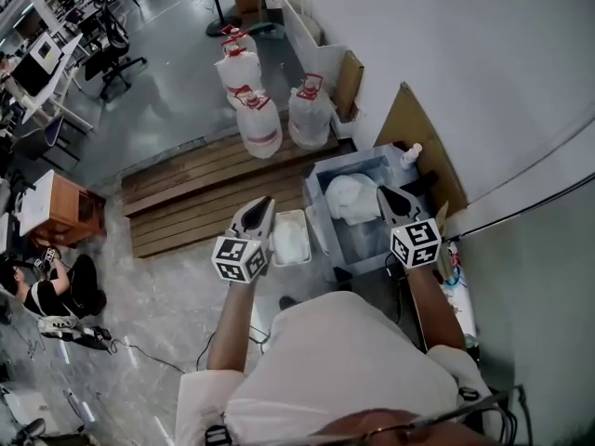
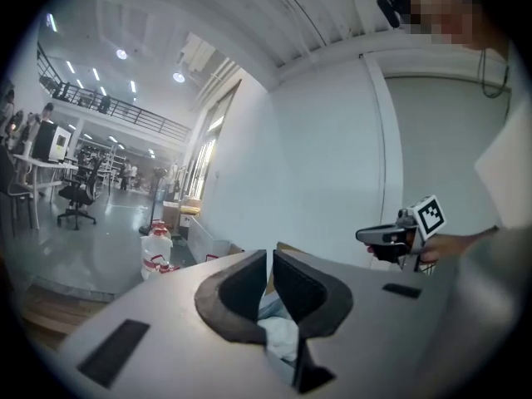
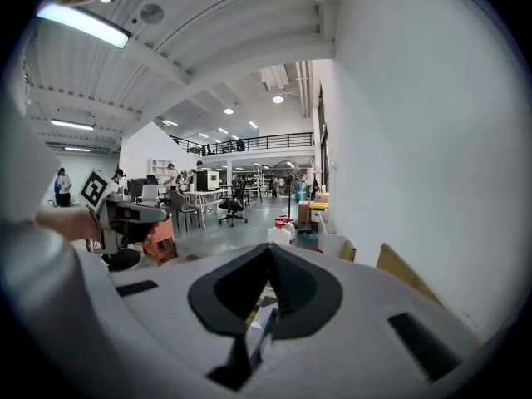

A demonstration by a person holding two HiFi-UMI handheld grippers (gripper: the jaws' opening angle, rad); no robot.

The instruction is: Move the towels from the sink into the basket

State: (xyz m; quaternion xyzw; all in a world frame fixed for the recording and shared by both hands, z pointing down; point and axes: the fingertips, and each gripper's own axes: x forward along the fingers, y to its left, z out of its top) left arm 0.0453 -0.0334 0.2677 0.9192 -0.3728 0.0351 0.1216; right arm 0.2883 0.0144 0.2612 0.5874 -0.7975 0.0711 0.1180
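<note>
Right hand-held gripper (image 1: 398, 204) above sink (image 1: 317, 193) rim

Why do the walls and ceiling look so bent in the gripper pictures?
Left gripper view and right gripper view: wide-angle lenses bow straight lines and darken the corners; right gripper view: the ceiling lamp glares white; head view: milder bending, even light.

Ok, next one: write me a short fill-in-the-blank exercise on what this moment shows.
1. One white towel lies in the ___ near the right gripper.
2. The right gripper's jaws are ___, with nothing between them.
3. The ___ on the floor by the left gripper already holds white cloth.
4. The jugs by the wooden pallet have ___ caps.

Missing words: sink; shut; basket; red.
</note>
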